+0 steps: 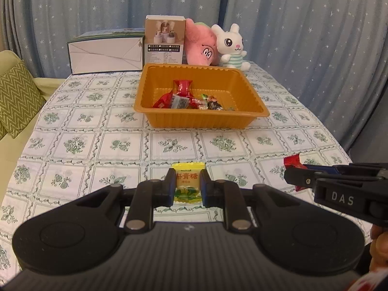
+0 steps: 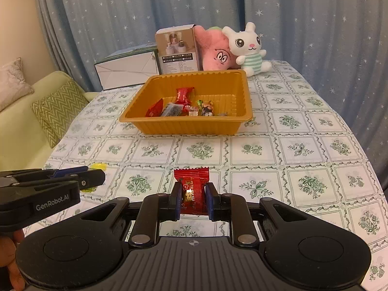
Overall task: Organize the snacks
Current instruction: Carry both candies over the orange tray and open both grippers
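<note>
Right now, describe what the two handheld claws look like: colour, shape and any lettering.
Both are matte black plastic. Each has a ribbed body, two round side discs, and silver rivets on linkage bars. The left claw has black fingers; seen side-on it reads "GenRobot.AI". The right claw has blue pads; its side reads "DAS". No cables or sleeves show.

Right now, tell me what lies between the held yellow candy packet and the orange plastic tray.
Only bare floral tablecloth between yellow candy packet and orange plastic tray, in the left wrist view.
</note>
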A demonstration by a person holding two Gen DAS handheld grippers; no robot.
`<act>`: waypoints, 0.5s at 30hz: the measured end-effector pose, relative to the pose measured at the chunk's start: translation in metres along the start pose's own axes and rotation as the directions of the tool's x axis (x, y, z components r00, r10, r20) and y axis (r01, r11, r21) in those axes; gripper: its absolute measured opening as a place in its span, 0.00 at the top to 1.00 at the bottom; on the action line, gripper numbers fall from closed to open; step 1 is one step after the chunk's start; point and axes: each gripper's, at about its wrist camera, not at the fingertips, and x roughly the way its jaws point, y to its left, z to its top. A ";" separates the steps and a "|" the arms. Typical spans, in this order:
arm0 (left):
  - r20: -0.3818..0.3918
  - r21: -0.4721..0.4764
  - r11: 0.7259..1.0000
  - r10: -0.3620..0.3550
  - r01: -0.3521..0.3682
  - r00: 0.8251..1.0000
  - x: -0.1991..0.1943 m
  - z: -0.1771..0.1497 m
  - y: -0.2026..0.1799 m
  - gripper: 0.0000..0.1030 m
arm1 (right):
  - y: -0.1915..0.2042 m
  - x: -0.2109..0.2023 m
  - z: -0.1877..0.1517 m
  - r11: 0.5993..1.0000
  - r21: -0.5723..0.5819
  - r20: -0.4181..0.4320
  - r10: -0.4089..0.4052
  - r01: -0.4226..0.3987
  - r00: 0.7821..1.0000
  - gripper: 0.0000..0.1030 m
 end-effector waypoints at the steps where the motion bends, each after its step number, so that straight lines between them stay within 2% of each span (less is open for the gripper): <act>1: 0.003 0.004 1.000 0.000 0.000 1.000 0.000 0.002 0.000 0.82 | -0.001 0.000 0.002 1.000 0.002 0.002 0.000 0.000 1.000 0.80; 8: 0.015 0.032 0.999 -0.012 0.012 1.000 0.008 0.027 -0.001 0.82 | -0.009 0.003 0.023 1.000 -0.002 0.018 -0.015 0.015 1.000 0.80; 15: 0.040 0.047 0.999 -0.029 0.027 0.999 0.026 0.066 0.000 0.82 | -0.017 0.016 0.058 1.000 -0.011 0.046 -0.017 0.017 0.999 0.80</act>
